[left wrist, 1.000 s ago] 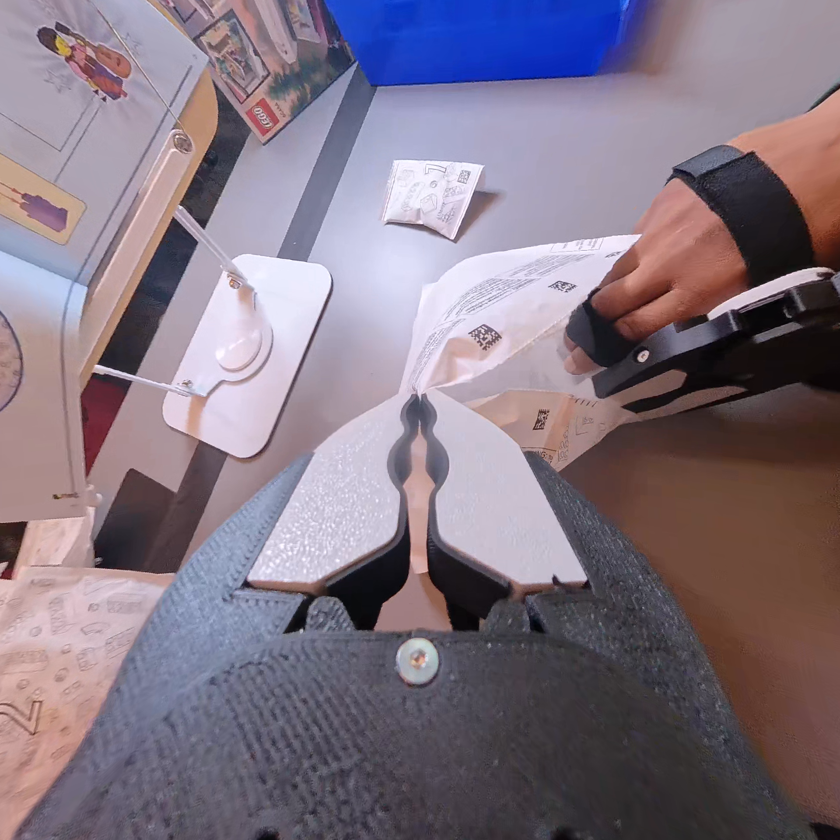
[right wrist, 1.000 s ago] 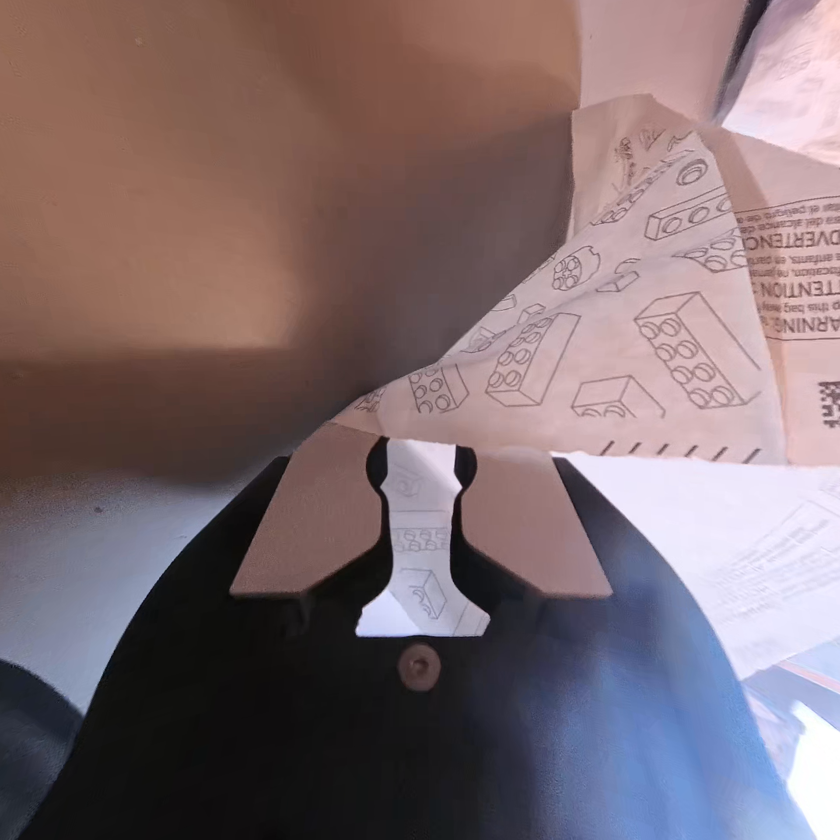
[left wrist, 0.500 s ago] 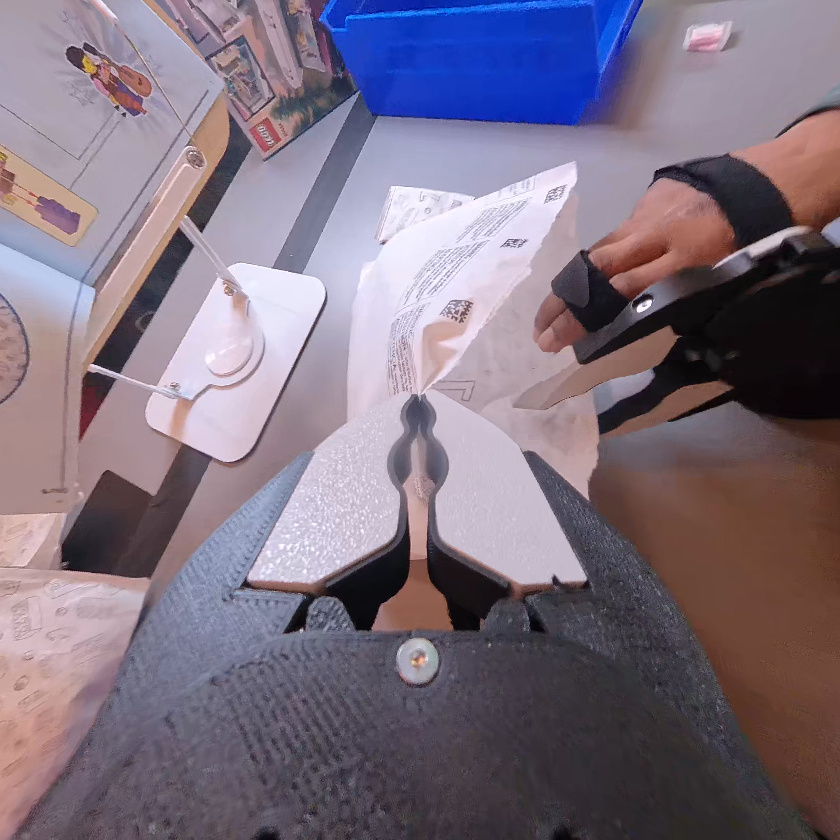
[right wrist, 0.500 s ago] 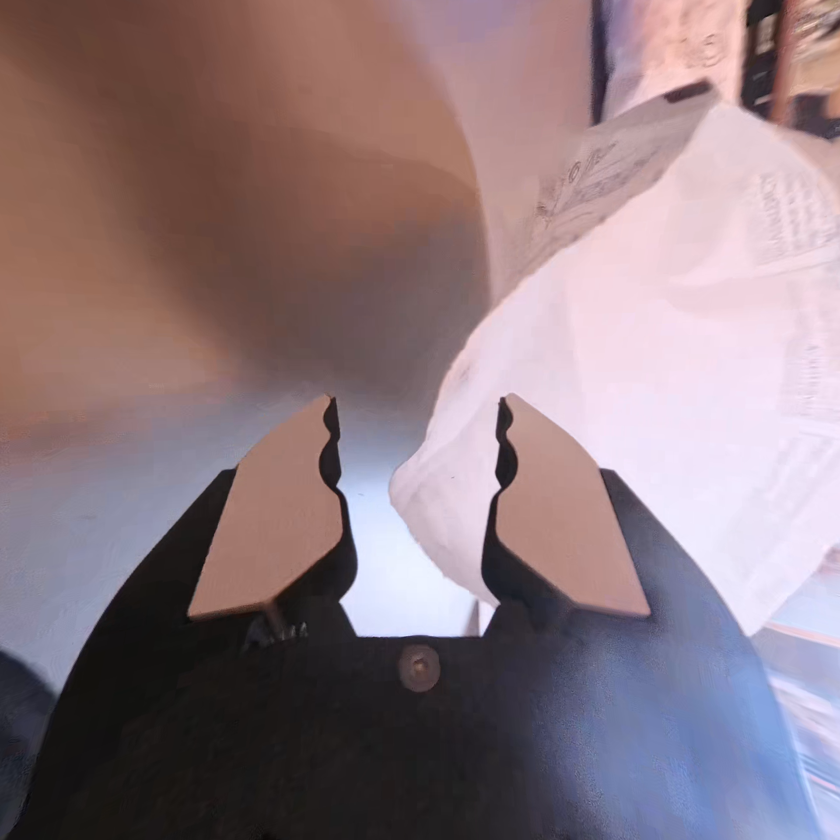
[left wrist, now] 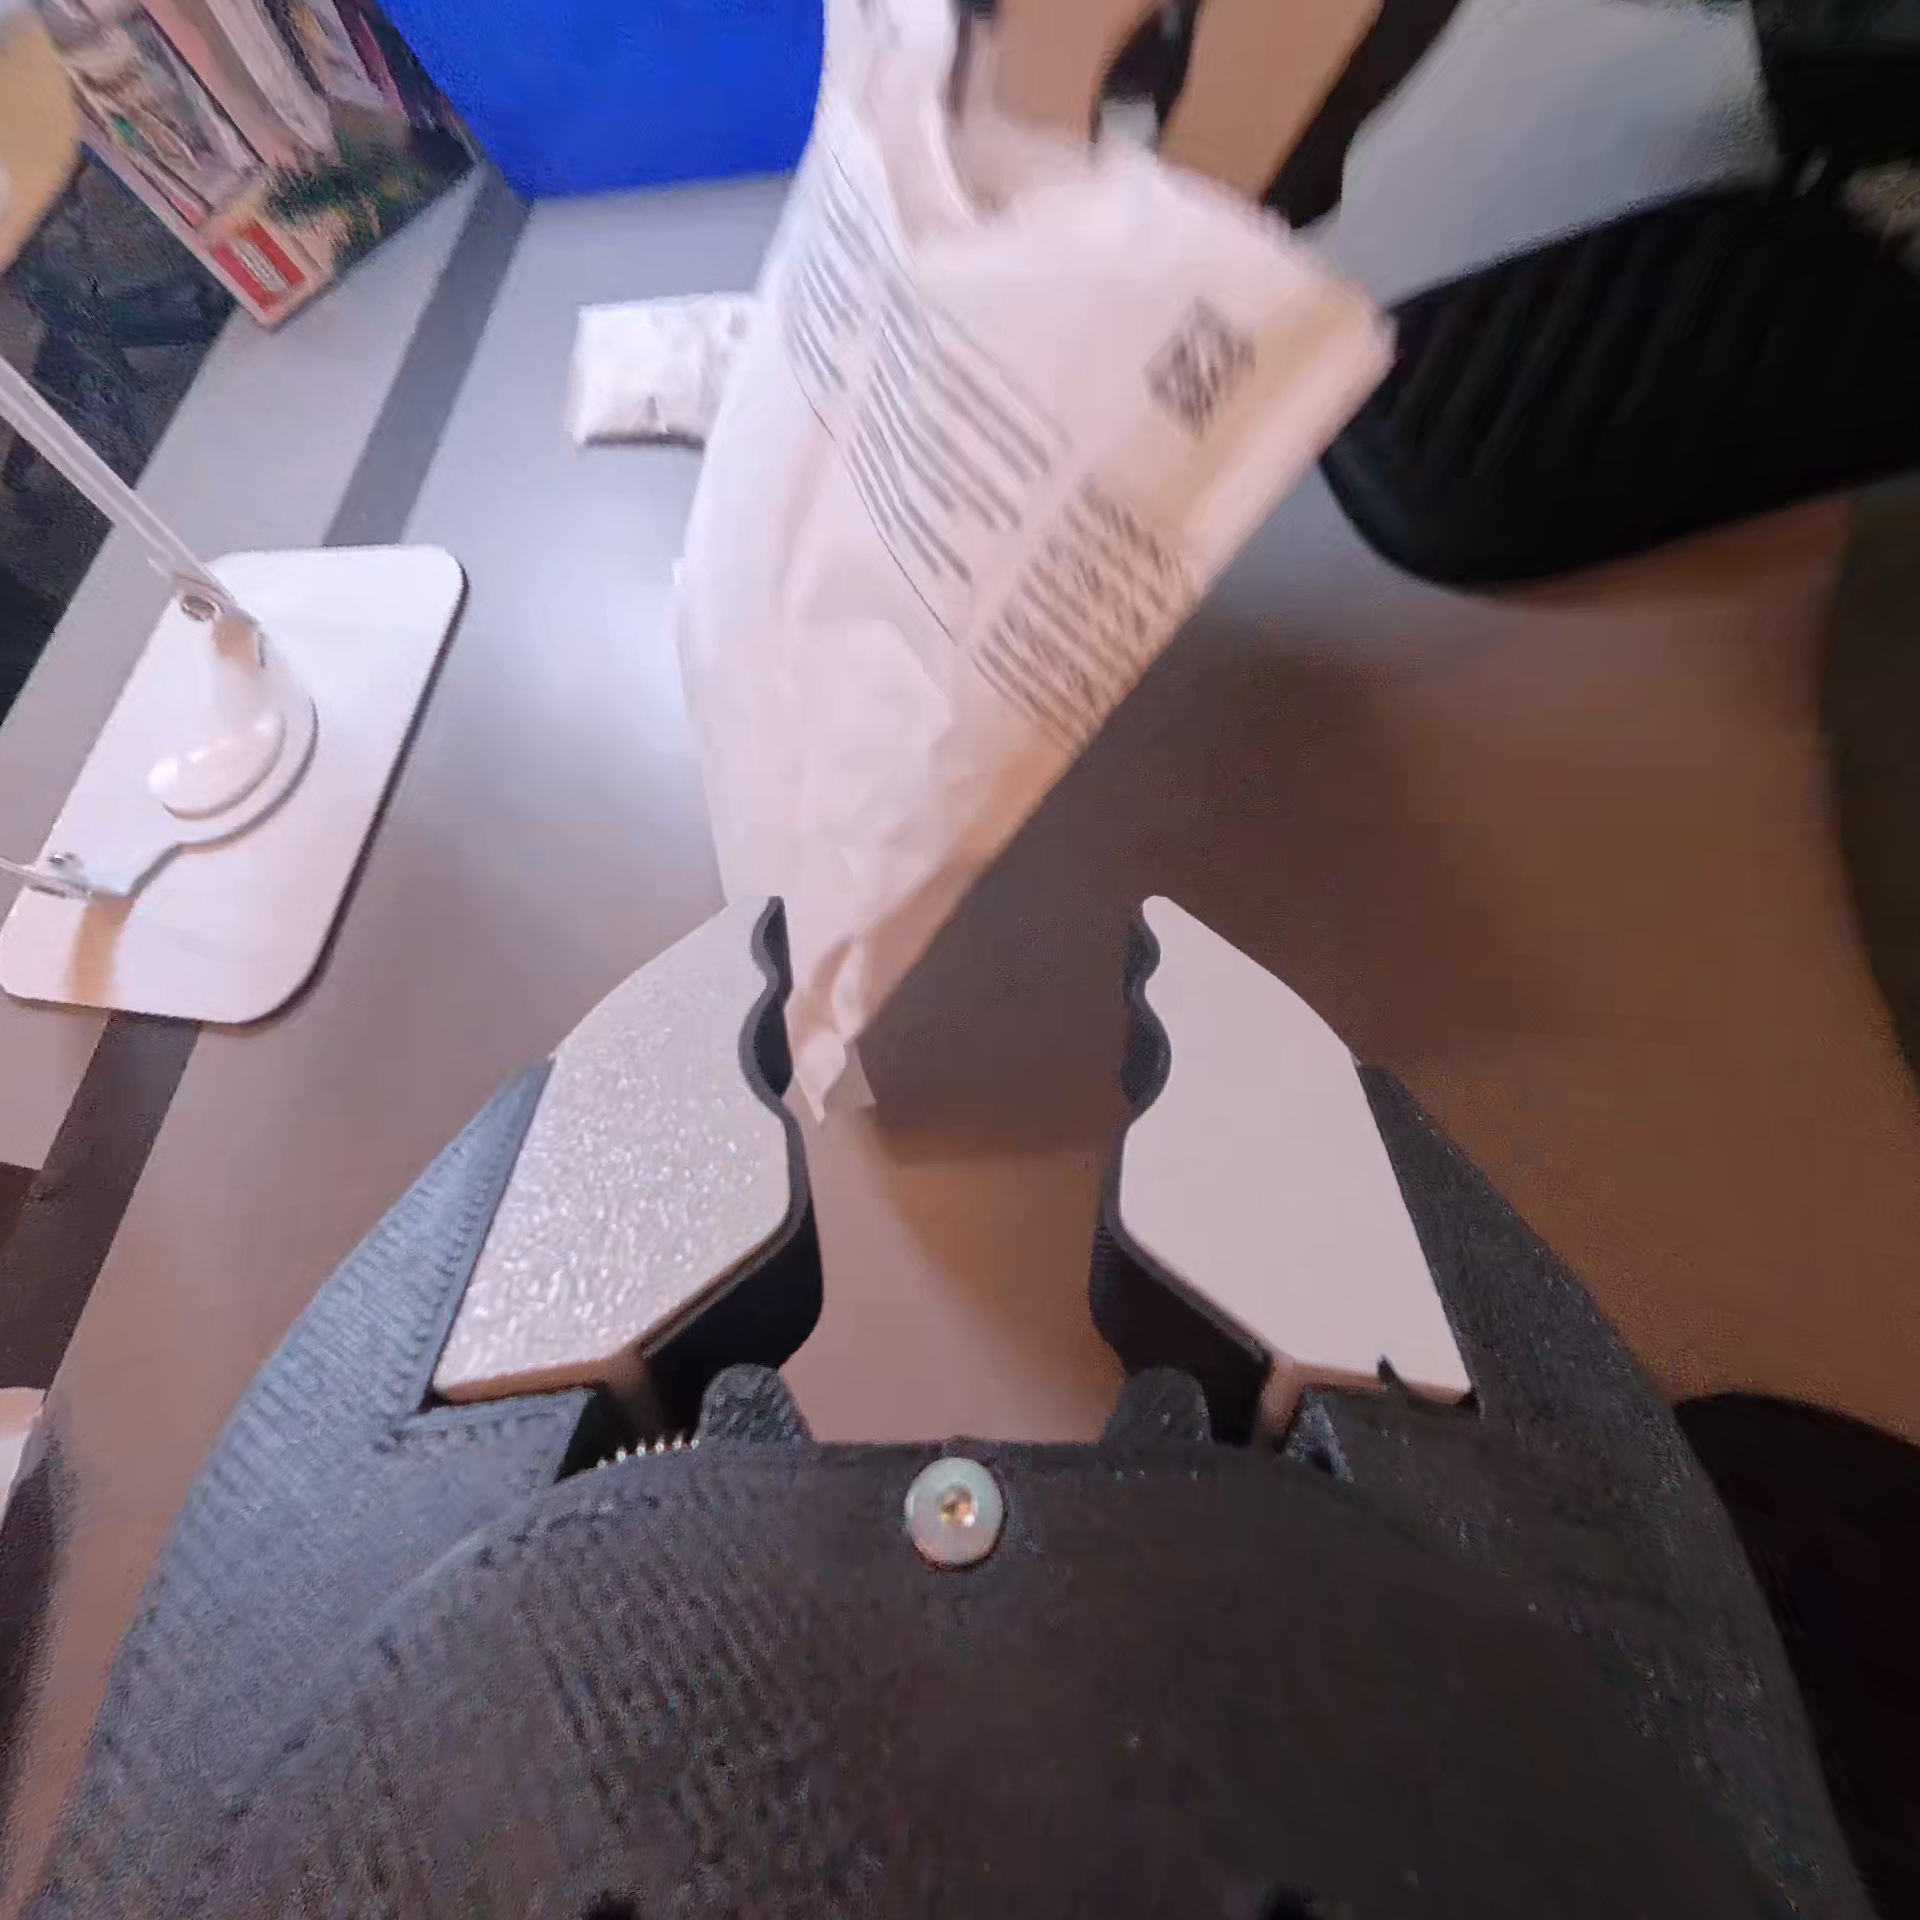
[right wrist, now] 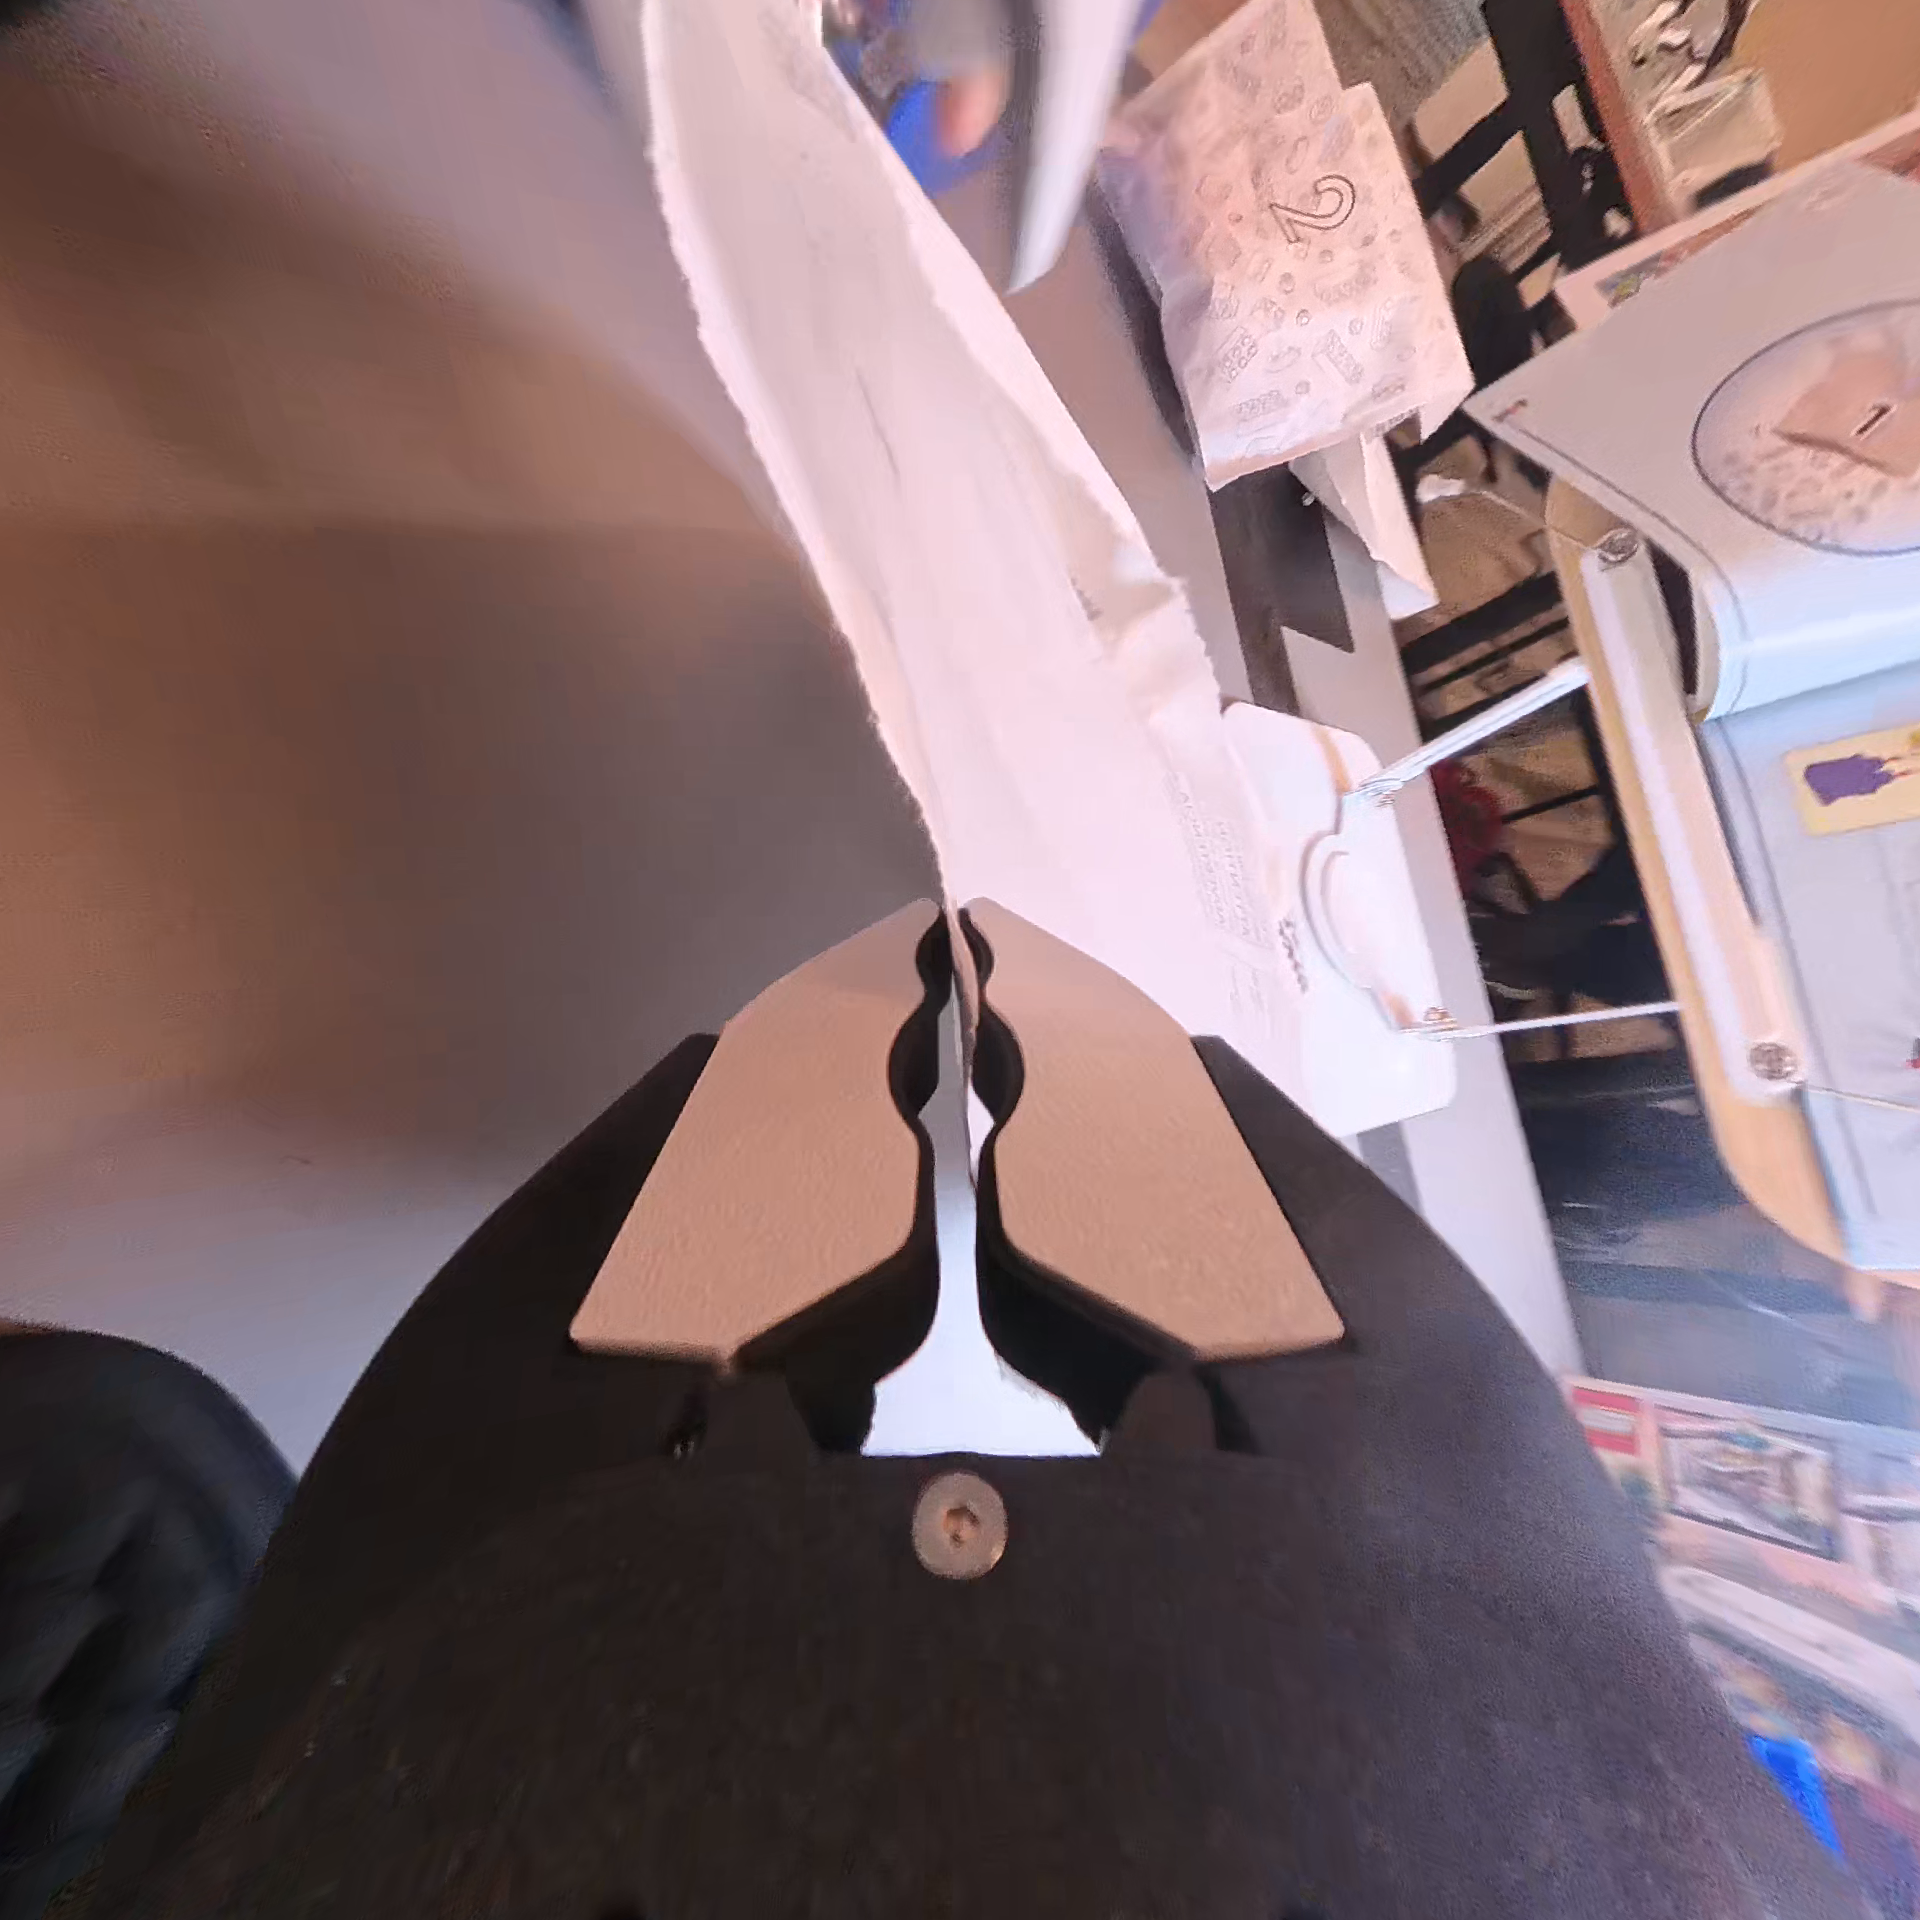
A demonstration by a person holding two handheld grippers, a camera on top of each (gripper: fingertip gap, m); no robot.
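Hanging crumpled, the white printed paper bag point(right wrist: 966, 582) is clamped by right fingers point(right wrist: 831, 1122); left fingers point(left wrist: 644, 1132) apart.

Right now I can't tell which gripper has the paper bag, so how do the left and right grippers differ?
The left gripper has its jaws wide apart; the right gripper's jaws are closed. The paper bag only brushes past the left gripper's inner finger, while the right gripper pinches the bag's edge. Both have pale flat fingers on black bodies.
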